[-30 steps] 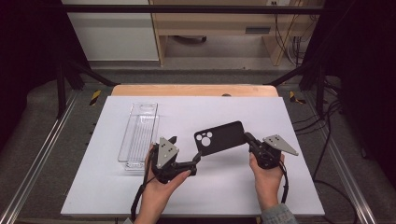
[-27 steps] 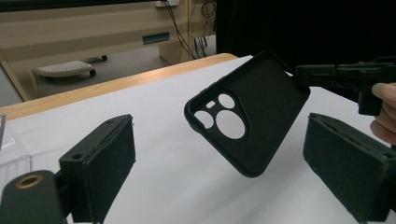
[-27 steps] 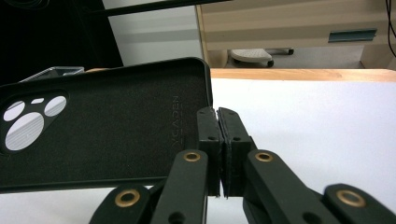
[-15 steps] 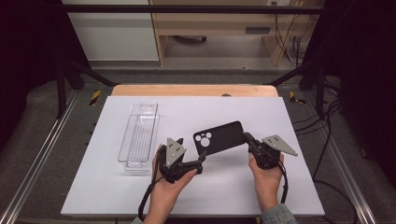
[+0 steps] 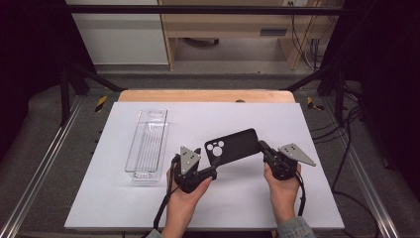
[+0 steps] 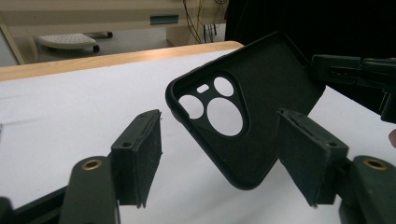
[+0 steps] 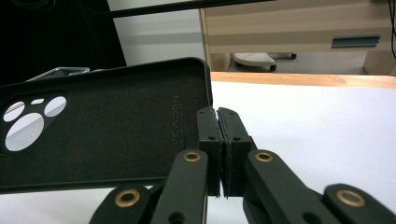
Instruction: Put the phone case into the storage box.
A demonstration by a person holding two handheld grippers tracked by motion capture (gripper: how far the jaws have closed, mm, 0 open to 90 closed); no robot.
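A: Start at the right gripper (image 7: 219, 154) — what do its jaws have?

B: They are pinched tight on the edge of the matte black phone case with round camera cut-outs (image 5: 233, 146), at the end away from the cut-outs. The case hangs in the air above the white surface (image 5: 307, 119), clear of it, between the two hands.

A: And the left gripper (image 6: 224, 154)?

B: Its jaws have just been closing and now stand about half apart. The cut-out end of the case sits between the pads — the right-hand pad (image 6: 308, 158) seems at or just beside the case's edge, the left-hand one (image 6: 144, 154) clearly off it. So no grip yet.

A: Which way does the case run?

B: Its long axis goes from one gripper to the other, tilted, with the cut-out corner pointing down toward the left jaws. I judge the left hand needs only to close across that end.

A: Anything else nearby?

B: A clear ribbed plastic tray (image 5: 147, 144) lies on the surface, left of the left hand.
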